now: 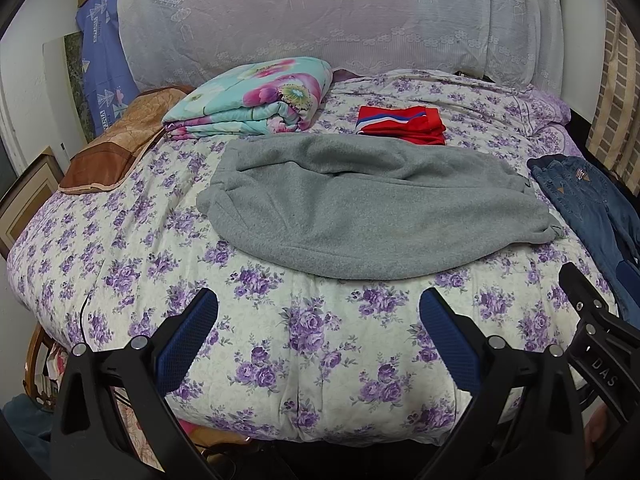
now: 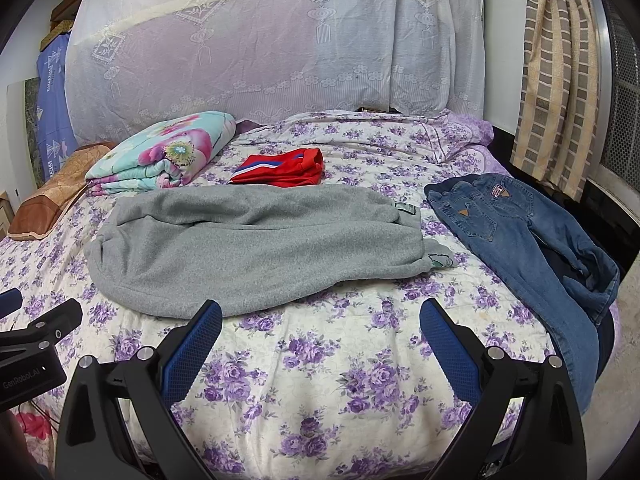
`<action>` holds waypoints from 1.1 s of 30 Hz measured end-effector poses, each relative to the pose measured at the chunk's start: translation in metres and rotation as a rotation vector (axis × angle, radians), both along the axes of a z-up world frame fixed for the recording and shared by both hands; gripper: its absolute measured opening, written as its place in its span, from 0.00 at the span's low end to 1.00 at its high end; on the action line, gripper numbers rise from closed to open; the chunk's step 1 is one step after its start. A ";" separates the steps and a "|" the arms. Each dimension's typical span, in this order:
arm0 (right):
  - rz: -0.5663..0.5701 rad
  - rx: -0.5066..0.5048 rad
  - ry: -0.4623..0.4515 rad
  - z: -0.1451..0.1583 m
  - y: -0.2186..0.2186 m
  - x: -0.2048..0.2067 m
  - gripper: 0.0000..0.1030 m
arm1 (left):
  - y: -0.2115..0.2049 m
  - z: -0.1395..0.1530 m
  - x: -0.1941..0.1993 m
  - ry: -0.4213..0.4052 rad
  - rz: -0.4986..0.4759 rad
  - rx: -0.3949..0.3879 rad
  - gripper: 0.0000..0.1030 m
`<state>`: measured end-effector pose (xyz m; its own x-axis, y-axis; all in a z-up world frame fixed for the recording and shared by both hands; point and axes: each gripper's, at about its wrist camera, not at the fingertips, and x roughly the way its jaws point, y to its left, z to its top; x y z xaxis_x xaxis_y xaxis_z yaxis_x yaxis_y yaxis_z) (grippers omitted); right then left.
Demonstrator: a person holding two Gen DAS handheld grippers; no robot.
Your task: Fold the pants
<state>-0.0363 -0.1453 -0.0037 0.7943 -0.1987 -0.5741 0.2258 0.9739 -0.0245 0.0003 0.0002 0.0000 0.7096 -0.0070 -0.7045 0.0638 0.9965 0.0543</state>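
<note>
Grey fleece pants (image 1: 360, 208) lie folded lengthwise across the middle of the floral bed; they also show in the right wrist view (image 2: 256, 244), waistband end to the right. My left gripper (image 1: 318, 312) is open and empty above the bed's near edge, short of the pants. My right gripper (image 2: 320, 320) is open and empty, its left finger near the pants' front hem. The right gripper's body (image 1: 600, 320) shows at the right of the left wrist view.
Blue jeans (image 2: 532, 240) lie on the bed's right side, hanging over the edge. Folded red shorts (image 2: 284, 170) and a folded floral blanket (image 2: 168, 156) sit behind the pants. A brown pillow (image 1: 116, 148) lies at the left. A lace-covered headboard (image 1: 320, 16) stands at the back.
</note>
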 end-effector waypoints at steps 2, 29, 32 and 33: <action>0.000 0.000 0.000 0.000 0.000 0.000 0.97 | 0.000 0.000 0.000 -0.001 0.001 -0.001 0.96; 0.000 0.001 0.000 0.000 0.000 0.000 0.97 | 0.006 -0.002 -0.004 0.004 0.001 -0.003 0.96; 0.000 0.001 0.000 0.000 0.000 0.000 0.97 | 0.006 -0.002 -0.004 0.005 0.001 -0.004 0.96; 0.000 0.001 0.000 0.000 0.000 0.000 0.97 | 0.006 -0.002 -0.005 0.005 0.001 -0.004 0.96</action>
<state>-0.0365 -0.1455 -0.0036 0.7940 -0.1985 -0.5745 0.2260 0.9738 -0.0241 -0.0052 0.0067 -0.0022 0.7064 -0.0088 -0.7077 0.0629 0.9968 0.0503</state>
